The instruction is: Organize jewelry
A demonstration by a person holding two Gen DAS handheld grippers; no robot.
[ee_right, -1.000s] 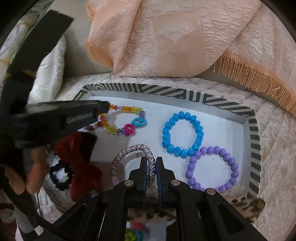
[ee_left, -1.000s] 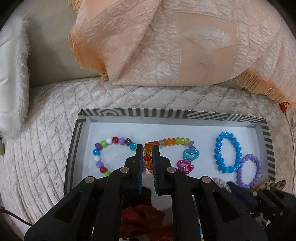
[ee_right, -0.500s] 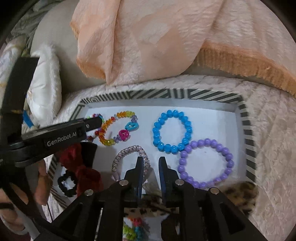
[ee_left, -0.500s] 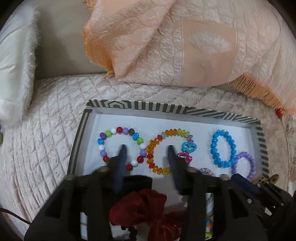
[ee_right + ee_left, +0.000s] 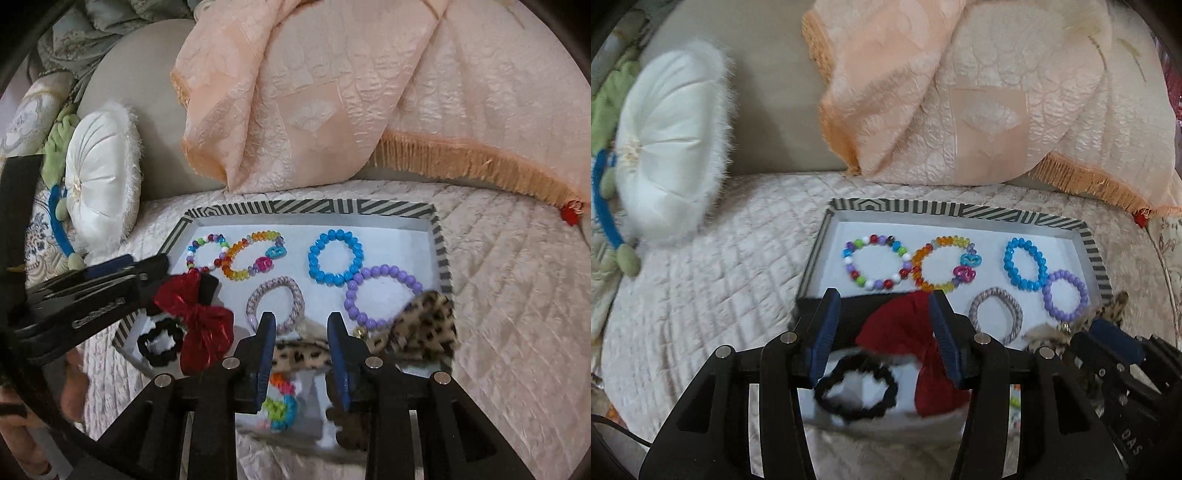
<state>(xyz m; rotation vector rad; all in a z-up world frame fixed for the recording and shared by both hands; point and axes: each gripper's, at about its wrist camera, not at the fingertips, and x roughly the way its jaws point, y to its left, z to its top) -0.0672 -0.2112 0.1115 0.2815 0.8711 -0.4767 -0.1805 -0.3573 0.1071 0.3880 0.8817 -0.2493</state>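
We had both tongs open and empty over the striped tray (image 5: 960, 212) on the bed. The right tongs (image 5: 301, 354) had just been widening, nothing between them. We judged a placing step done; next we needed another piece. Beyond our left tongs (image 5: 882, 332) lay the beaded bracelets (image 5: 875, 264). Only the right view showed the leopard scrunchie (image 5: 424, 325) fully.

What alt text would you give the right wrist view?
A striped-rim tray on a quilted bed holds beaded bracelets, a red bow and a leopard-print bow. The right gripper hangs open above it.
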